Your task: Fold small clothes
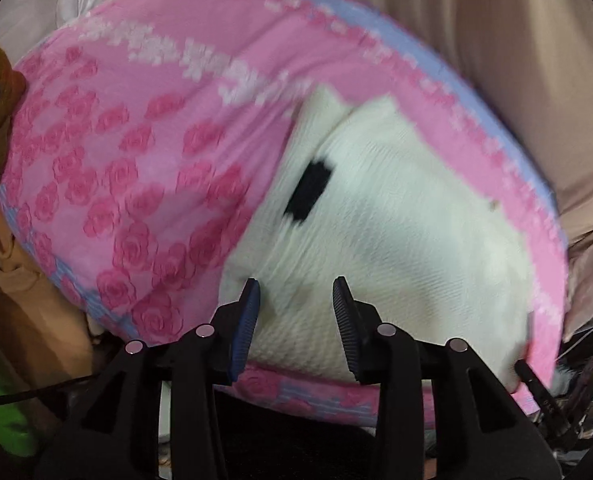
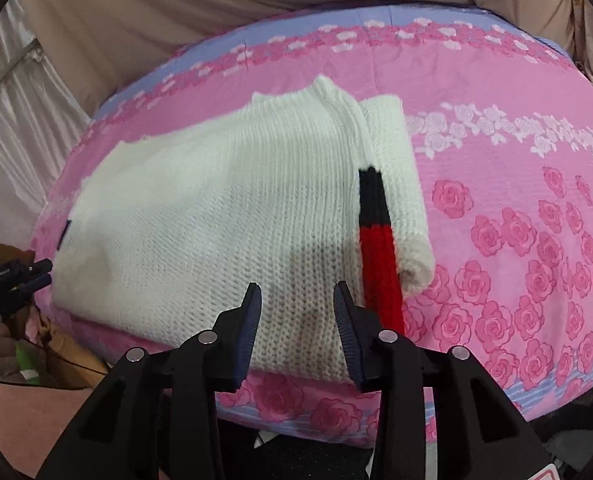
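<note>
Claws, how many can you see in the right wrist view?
2. The right claw sits at bottom centre, open over the white sweater. The left claw pokes in at the left edge, beside the sweater's end.

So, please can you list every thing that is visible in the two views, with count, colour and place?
sweater: 1, white knit, lying partly folded on the sheet
stripe: 1, black and red, along the sweater's right side
sheet: 1, pink with roses and a blue border, under the sweater
curtain: beige, behind the sheet
green thing: 1, low on the left of the left wrist view; cannot tell what it is
left gripper: 1, black with blue pads, open, over the sweater's near edge
right gripper: 1, black with blue pads, open, over the sweater's near edge by the stripe
</note>
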